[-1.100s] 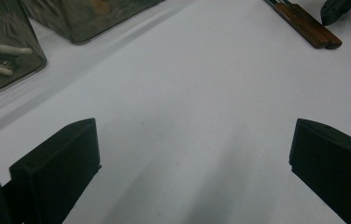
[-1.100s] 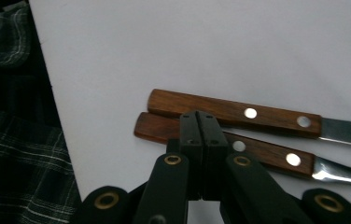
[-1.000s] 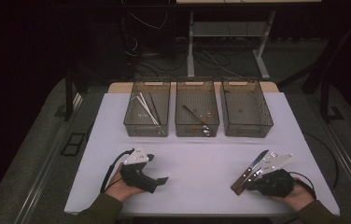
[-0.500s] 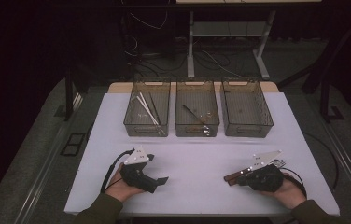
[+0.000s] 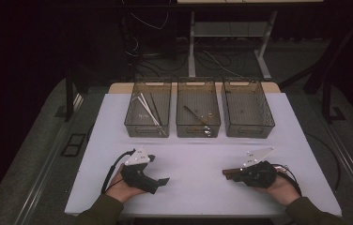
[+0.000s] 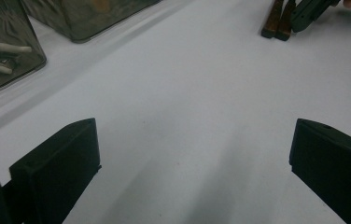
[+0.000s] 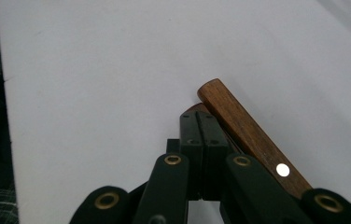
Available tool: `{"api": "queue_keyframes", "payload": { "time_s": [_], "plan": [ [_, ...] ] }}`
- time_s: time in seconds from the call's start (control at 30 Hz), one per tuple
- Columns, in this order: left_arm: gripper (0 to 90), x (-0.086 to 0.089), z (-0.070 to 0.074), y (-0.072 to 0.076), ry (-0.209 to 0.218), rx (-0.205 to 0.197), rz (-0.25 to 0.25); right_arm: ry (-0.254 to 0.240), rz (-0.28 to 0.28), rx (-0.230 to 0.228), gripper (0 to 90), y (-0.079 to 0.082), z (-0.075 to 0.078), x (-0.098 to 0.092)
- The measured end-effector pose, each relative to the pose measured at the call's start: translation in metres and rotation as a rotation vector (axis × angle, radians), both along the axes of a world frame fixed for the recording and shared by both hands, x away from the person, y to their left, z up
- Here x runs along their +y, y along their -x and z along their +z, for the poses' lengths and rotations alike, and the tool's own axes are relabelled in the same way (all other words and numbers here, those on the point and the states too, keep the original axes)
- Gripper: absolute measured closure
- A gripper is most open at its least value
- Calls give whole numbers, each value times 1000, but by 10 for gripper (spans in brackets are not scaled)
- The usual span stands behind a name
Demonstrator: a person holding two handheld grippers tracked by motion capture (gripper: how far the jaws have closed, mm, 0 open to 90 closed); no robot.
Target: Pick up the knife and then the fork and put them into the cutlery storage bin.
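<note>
High view: three bins (image 5: 197, 123) on the tabletop (image 5: 203, 159); two claws, left claw (image 5: 163, 181) apart, right claw (image 5: 226, 173) clamped on one wooden handle (image 7: 250, 135).

**Dim room around a pale tabletop**

A white tabletop (image 5: 240, 154) fills the lower centre of the frame, lit brighter than the rest. Grey floor (image 5: 34, 154) flanks it. Upper centre, metal table legs (image 5: 191, 42) and loose cables (image 5: 156, 61) stand in near darkness.
</note>
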State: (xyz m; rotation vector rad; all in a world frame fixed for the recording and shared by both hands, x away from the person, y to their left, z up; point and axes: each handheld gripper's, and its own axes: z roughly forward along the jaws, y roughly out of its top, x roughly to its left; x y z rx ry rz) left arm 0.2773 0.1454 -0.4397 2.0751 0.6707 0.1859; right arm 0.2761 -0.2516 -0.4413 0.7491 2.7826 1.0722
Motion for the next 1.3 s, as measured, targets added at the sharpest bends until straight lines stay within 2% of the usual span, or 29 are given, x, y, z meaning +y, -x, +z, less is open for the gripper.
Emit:
{"api": "queue_keyframes", "payload": {
  "time_s": [0.27,0.63,0.93,1.13,1.3],
  "plan": [
    [3,0,0,0,0,1,-1,8,-18,-16,899,-11,-1,8],
    [1,1,0,-1,2,-1,-6,17,-73,-35,899,-33,-4,14],
    [1,1,0,0,11,-2,-8,10,-137,-45,899,-55,-5,12],
    [0,2,0,-1,35,-4,-21,11,-171,-42,899,-61,-6,7],
    [0,2,-1,1,36,-2,-37,5,-194,-41,899,-64,-7,2]
  ]
}}
